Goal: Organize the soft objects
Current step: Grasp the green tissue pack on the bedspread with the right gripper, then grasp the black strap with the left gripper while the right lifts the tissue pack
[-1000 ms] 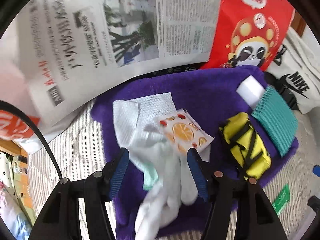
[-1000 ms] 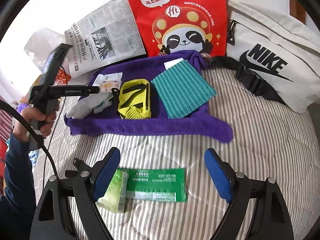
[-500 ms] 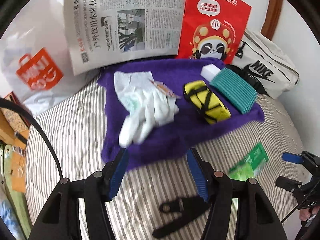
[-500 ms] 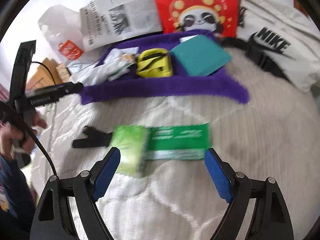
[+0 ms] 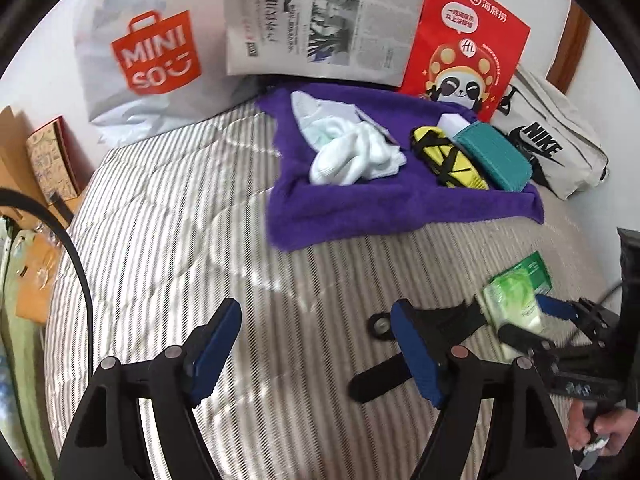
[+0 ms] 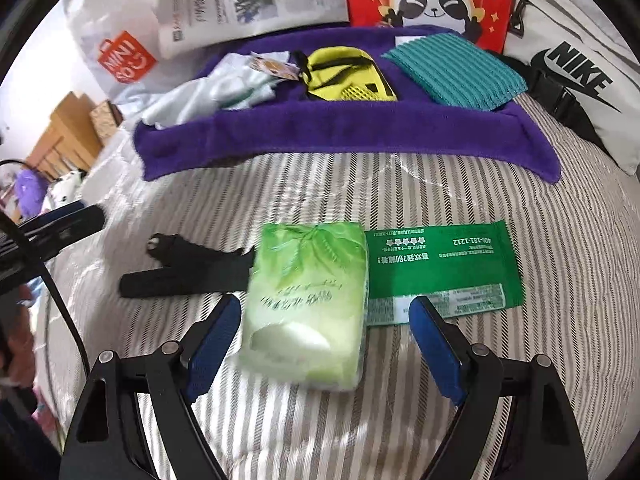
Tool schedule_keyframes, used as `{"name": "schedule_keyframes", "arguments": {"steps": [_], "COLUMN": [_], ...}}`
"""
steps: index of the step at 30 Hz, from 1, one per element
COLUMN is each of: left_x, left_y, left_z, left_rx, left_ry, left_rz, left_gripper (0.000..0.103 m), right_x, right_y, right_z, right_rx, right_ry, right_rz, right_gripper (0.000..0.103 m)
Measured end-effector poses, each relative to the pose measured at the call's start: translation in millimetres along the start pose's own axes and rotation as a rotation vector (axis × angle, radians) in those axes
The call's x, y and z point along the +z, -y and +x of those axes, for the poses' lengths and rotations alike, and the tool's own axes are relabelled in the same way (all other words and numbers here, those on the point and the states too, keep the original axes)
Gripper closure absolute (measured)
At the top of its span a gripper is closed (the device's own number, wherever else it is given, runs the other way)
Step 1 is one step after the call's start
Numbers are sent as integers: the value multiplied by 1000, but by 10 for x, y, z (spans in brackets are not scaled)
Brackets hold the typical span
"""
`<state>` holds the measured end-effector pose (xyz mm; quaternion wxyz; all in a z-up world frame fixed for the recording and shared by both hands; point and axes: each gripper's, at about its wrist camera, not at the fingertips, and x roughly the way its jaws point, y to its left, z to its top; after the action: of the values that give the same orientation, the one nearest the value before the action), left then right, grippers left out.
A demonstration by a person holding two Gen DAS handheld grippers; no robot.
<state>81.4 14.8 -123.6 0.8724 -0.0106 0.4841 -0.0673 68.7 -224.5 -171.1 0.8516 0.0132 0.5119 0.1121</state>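
Step in hand: the right gripper (image 6: 324,344) was lined up on the green tissue pack (image 6: 308,304), which lay on the striped bedcover (image 6: 480,380), apparently next to be sorted
Right claw: released, jaws wide; the pack sat between the blue pads with a gap each side, not yet pressed
Left claw: the left gripper (image 5: 316,348) was opening, nothing between its jaws, only bedcover below
Pack's place: in front of the purple towel (image 6: 340,128), touching the flat green sachet (image 6: 444,268) on its right and overlapping a black strap (image 6: 184,272) on its left
Already on the towel: white socks (image 5: 352,156), yellow pouch (image 5: 444,156), teal cloth (image 5: 496,156)
Next move: probably close gently on the soft pack, clear of sachet and strap
Pose: both grippers tilted steeply down at the bed
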Motion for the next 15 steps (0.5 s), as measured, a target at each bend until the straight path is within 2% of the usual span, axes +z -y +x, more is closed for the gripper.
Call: {"name": "schedule_keyframes", "arguments": {"steps": [1,3,4,5,10,15], "left_x": [-19,-60,-86,-111,-183,-250], "left_y": [-14,-29,-26,-15,130,362], "left_z": [-6,-11,-8,-5,66,132], "left_rx": [-1,-15,-29,-41,-124,-203], "left_ry": [2,0,-1,0,-7,-23], "left_rz": [3,16,29,41,128,258], "left_gripper": [27,27,27,27,27,27], "right_x": [3,1,-4,-8,-22,-109], "right_y": [-19,-47,-59,-68,103,334], "right_z": [0,8,-1,-20,-133,-310], "right_rx": [-19,-47,-56,-55,18,-24], "right_ry": [20,36,44,51,33,52], "right_rz": [-13,-39,-54,-71,-4,18], "right_gripper": [18,25,36,51,51,51]}}
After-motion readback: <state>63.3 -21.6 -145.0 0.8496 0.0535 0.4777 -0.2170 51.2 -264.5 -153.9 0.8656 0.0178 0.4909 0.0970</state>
